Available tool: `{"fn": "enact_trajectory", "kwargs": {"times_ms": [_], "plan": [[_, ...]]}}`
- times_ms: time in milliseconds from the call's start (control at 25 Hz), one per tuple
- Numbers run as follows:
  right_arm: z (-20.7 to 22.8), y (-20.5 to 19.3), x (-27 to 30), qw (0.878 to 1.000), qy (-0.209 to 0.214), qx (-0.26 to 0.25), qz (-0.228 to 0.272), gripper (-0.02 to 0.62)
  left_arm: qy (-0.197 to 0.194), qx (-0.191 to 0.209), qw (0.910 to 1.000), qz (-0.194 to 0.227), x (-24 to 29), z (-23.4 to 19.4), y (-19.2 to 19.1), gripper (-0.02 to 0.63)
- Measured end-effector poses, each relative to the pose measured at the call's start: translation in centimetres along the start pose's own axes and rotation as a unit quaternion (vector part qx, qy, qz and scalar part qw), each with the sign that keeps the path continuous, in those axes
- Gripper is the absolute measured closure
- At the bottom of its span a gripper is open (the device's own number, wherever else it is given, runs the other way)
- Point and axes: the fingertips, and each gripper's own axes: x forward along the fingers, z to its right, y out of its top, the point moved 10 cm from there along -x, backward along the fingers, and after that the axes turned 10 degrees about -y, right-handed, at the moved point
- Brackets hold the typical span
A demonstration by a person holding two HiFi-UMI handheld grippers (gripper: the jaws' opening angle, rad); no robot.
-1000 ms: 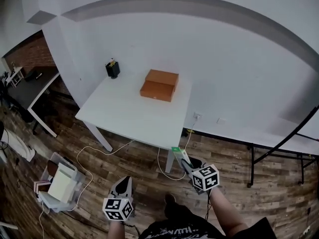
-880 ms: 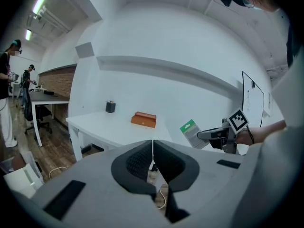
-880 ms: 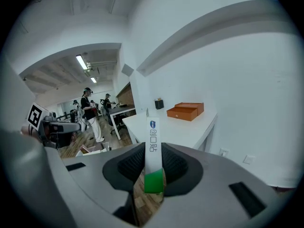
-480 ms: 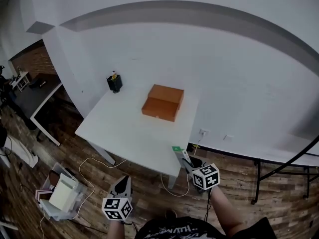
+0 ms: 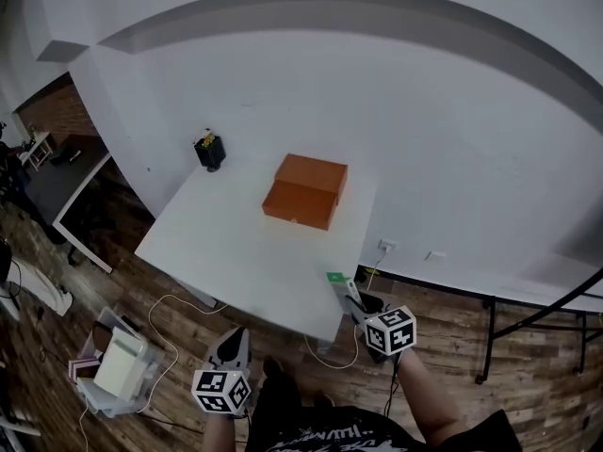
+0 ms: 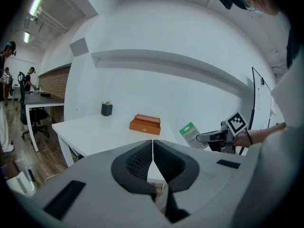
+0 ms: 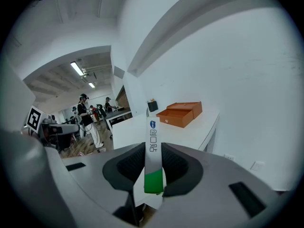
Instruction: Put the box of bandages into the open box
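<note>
A person stands in front of a white desk that is pushed against a pale wall, with a claw tool in each hand.

The right claw is pinching the box of bandages, a thin white carton with a green end and blue print. In the right gripper view the carton stands on edge between the two dark pads, green end nearest the camera. It is held in the air just off the near right corner of the desk, over the wooden floor, and does not touch the desk.

The left claw is pressed together with nothing in it; in the left gripper view its pads meet in a thin line. It hangs low, off the near edge of the desk and left of the right claw.

The open box is orange and sits on the far half of the desk, close to the wall, its lid folded back toward the wall. A small black pot stands at the far left corner of the desk.

Under the desk and to its left, cables trail across the floor toward a clear plastic bin with papers in it. Well to the left of the desk, other people stand in the room.
</note>
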Motion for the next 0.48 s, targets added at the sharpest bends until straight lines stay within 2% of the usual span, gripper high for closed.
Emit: {"fn": "enact_trajectory", "kwargs": {"times_ms": [200,480], "plan": [[0.4,0.5,2.6,1.0,-0.01,0.003,-0.008,0.482,-0.01,-0.004,0.9999,-0.008,2.5,-2.7,0.4,0.584],[0.9,3.7,8.0,0.999,-0.036,0.005,-0.007,0.482,-0.035,-0.005,0.9994,-0.005,7.5,-8.6,2.7,0.584]]}}
